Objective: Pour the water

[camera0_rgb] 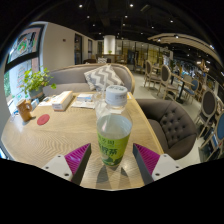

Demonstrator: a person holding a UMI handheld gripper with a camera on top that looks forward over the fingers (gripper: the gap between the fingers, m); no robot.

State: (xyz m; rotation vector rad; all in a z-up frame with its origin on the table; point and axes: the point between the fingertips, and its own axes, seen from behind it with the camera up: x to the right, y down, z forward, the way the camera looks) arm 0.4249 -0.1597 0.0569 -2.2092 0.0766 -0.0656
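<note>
At about nine o'clock from the bottle, a potted plant [37,78] with green leaves stands at the far left edge of the wooden table [60,135], near a window. Just in front of it sits a small brown figure [25,110], too small to make out, and beside that a round red coaster [43,119] lies flat on the tabletop. Toward ten o'clock a pale box [62,100] rests on the table, with an open book or papers [86,100] just to its right. Behind these, at eleven o'clock, a grey sofa [75,75] carries a cushion [102,77] with a zigzag pattern.

In the middle, the bottle [114,130] stands upright on the table between the fingers of the gripper [113,158]. It is clear plastic with a white cap and holds a pale green liquid; its label is green, but the writing on it cannot be read. The left pad [78,156] and right pad [146,157] are magenta and sit on either side of the bottle's lower part. The fingers are fairly wide apart, and whether they press on the bottle cannot be told.

At three o'clock a dark tufted armchair [172,122] stands just beside the table. Beyond it, toward one and two o'clock, more chairs [168,80] fill the room.
</note>
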